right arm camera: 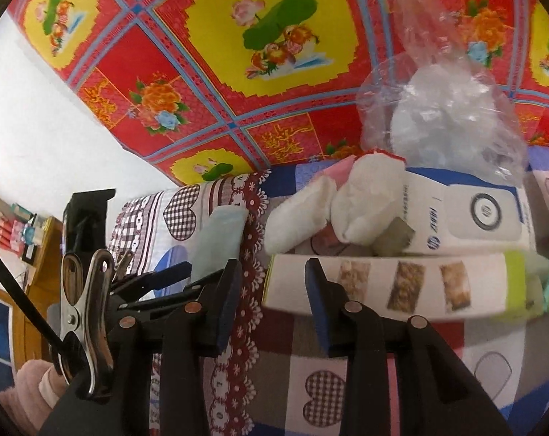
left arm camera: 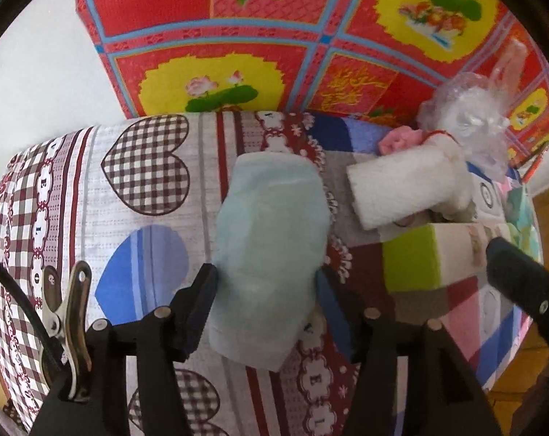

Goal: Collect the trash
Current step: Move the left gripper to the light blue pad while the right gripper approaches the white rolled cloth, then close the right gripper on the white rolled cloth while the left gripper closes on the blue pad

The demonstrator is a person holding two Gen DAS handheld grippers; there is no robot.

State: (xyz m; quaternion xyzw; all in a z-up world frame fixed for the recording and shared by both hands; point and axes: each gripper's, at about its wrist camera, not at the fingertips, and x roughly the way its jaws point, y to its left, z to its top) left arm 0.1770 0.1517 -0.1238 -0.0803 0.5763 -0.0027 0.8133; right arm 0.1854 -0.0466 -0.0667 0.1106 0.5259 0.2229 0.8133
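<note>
My left gripper [left arm camera: 265,290] is closed against both sides of a pale blue foam block [left arm camera: 271,247] that lies on the patterned cloth [left arm camera: 136,196]. The block also shows in the right wrist view [right arm camera: 220,239]. My right gripper [right arm camera: 272,283] is open and empty, just left of a white and green carton [right arm camera: 401,285]; its finger [left arm camera: 521,276] shows in the left wrist view beside the same carton [left arm camera: 430,254]. White foam pieces [right arm camera: 332,200] and a clear plastic bag [right arm camera: 441,109] lie behind the carton.
A white HP box [right arm camera: 467,218] lies behind the carton. A red and yellow flowered mat [right arm camera: 238,54] stands upright behind the cloth. A wooden shelf [right arm camera: 38,239] is at the left. Wooden floor [left arm camera: 543,356] shows past the cloth's right edge.
</note>
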